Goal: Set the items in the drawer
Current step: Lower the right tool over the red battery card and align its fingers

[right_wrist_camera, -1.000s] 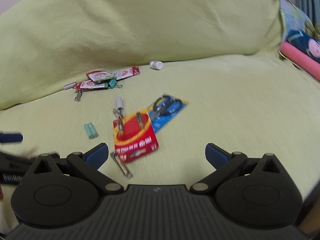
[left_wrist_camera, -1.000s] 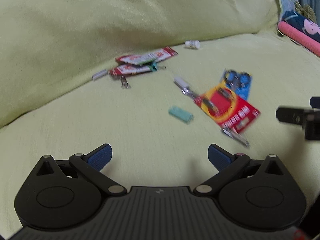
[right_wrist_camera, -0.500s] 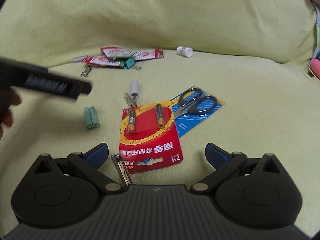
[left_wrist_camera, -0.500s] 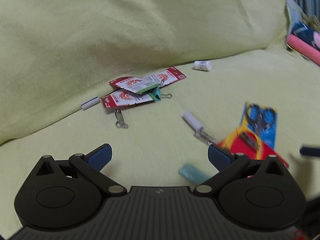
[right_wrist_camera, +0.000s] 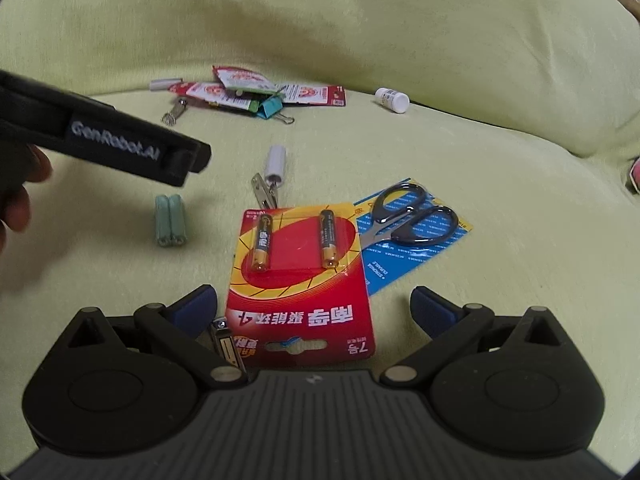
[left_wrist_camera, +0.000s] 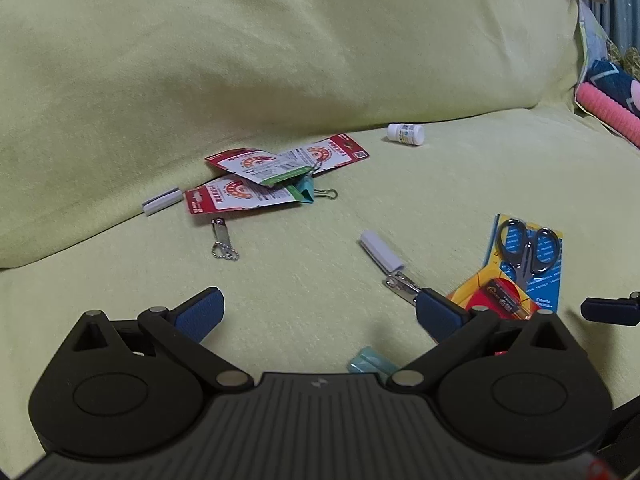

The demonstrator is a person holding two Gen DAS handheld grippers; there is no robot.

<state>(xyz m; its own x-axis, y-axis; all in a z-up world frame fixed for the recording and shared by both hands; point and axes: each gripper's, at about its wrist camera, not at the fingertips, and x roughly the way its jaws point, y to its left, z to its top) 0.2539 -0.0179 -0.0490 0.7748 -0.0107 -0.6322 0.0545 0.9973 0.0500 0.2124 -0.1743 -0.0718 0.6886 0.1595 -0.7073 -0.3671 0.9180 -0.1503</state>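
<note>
The right tool (right_wrist_camera: pixel 314 304) hangs with its blue-padded fingers spread wide and nothing between them, poised low over a red and yellow battery card (right_wrist_camera: pixel 302 276) that lies on the yellow-green sofa seat (right_wrist_camera: pixel 500 300); two AAA cells sit in the card's blister. A metal nail clipper (right_wrist_camera: pixel 226 346) lies touching the card's left lower edge, just beside the left finger pad. The card overlaps the corner of a blue card carrying black-handled scissors (right_wrist_camera: pixel 408 220). Above the battery card rests a white-capped metal clip (right_wrist_camera: pixel 272 174), and to its left a pair of pale green cylinders (right_wrist_camera: pixel 170 220), possibly batteries, though the view is too soft to be sure. The left tool (left_wrist_camera: pixel 318 314) is likewise wide apart and empty, held above bare sofa fabric, with the pale green pair near its right finger. In the right wrist view its black body crosses the left side, with a hand (right_wrist_camera: pixel 16 184) behind it. Farther back, near the sofa's back cushion (left_wrist_camera: pixel 280 40), lie overlapping red and white packets (left_wrist_camera: pixel 276 180) with a teal binder clip (left_wrist_camera: pixel 310 194) touching them, a small white stick (left_wrist_camera: pixel 160 200), a keychain nail clipper (left_wrist_camera: pixel 221 236) and a white pill bottle (left_wrist_camera: pixel 405 134) on its side. No drawer appears in either view.
</note>
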